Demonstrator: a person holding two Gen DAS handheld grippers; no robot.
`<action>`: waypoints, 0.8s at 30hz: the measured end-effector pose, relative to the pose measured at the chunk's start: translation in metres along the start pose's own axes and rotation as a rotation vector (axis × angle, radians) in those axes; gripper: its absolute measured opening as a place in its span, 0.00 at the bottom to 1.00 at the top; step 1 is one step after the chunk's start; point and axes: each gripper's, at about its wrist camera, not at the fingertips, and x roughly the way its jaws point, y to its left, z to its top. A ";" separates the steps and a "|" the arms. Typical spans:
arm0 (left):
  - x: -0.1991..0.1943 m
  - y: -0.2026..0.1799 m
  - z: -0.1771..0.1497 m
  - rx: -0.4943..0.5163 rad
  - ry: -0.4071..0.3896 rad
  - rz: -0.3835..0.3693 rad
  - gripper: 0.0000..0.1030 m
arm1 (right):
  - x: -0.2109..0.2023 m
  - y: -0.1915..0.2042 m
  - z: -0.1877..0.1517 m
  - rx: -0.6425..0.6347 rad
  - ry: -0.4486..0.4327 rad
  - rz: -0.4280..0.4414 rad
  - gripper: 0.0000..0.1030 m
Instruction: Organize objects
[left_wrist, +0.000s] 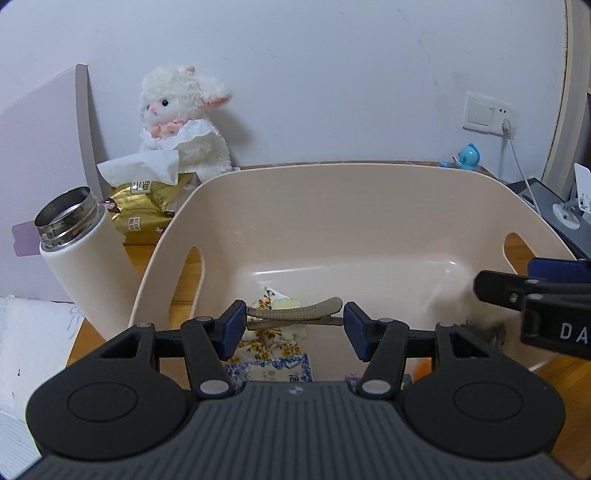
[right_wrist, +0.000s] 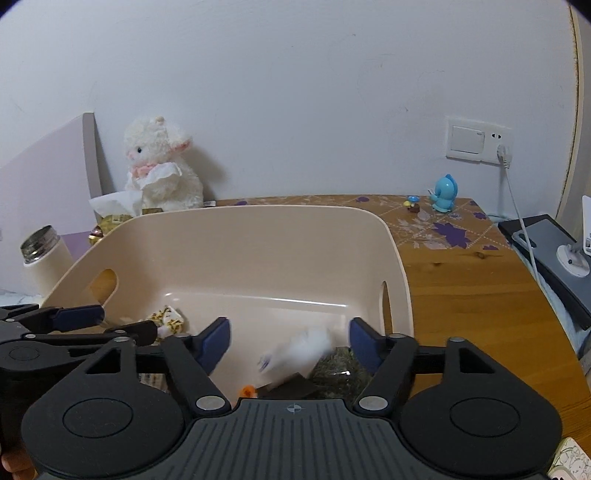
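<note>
A beige plastic basket (left_wrist: 354, 206) stands on the wooden table; it also shows in the right wrist view (right_wrist: 258, 251). My left gripper (left_wrist: 294, 326) holds a metal hair clip (left_wrist: 295, 314) lengthwise between its blue pads, above the basket's near side. Floral packets (left_wrist: 269, 343) lie in the basket below it. My right gripper (right_wrist: 290, 343) is open over the basket. A blurred white fluffy item (right_wrist: 303, 350) is between and below its fingers, untouched. The right gripper also shows at the right edge of the left wrist view (left_wrist: 517, 295).
A white lidless thermos (left_wrist: 81, 258) stands left of the basket. Behind it are a gold tissue pack (left_wrist: 144, 199) and a white plush lamb (left_wrist: 181, 118). A blue figurine (right_wrist: 445, 194) sits at the table's back right. A charging cable (right_wrist: 517, 214) and a dark device (right_wrist: 554, 258) lie right.
</note>
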 end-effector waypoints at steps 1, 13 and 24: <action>-0.003 -0.001 0.000 0.004 -0.003 0.000 0.59 | -0.003 0.001 0.000 -0.006 0.004 0.001 0.84; -0.058 0.007 -0.009 -0.003 -0.068 0.022 0.84 | -0.065 0.011 -0.025 -0.086 -0.033 0.006 1.00; -0.105 0.011 -0.034 0.007 -0.096 -0.001 0.88 | -0.099 0.009 -0.062 -0.056 0.003 0.019 1.00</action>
